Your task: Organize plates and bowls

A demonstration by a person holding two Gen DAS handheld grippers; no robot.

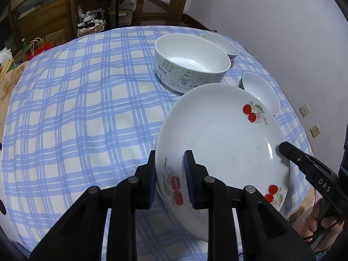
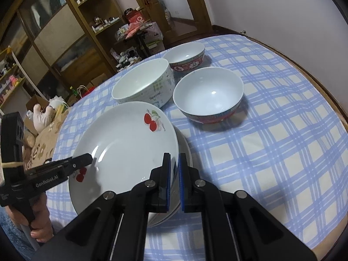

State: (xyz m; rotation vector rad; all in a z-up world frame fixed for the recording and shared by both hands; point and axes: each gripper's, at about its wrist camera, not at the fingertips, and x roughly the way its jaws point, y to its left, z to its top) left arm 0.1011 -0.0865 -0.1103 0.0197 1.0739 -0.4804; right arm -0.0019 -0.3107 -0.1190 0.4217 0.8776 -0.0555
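Note:
A white cherry-print plate (image 1: 221,139) is held tilted above the blue checked tablecloth (image 1: 76,113). My left gripper (image 1: 170,158) is shut on its near rim. My right gripper (image 2: 174,161) is shut on the opposite rim of the same plate (image 2: 128,143), and its finger shows in the left wrist view (image 1: 287,150). More plates seem stacked under it (image 2: 184,150). A large white printed bowl (image 1: 191,63) stands behind the plate. A red-sided bowl (image 2: 208,95) stands right of it, and a second red-sided bowl (image 2: 187,56) stands further back.
The table edge (image 2: 326,87) curves along the right by a white wall. Wooden shelves (image 2: 87,32) and a cluttered cart (image 1: 113,2) stand beyond the far edge. Bags and a stuffed toy (image 2: 43,115) lie off the left side.

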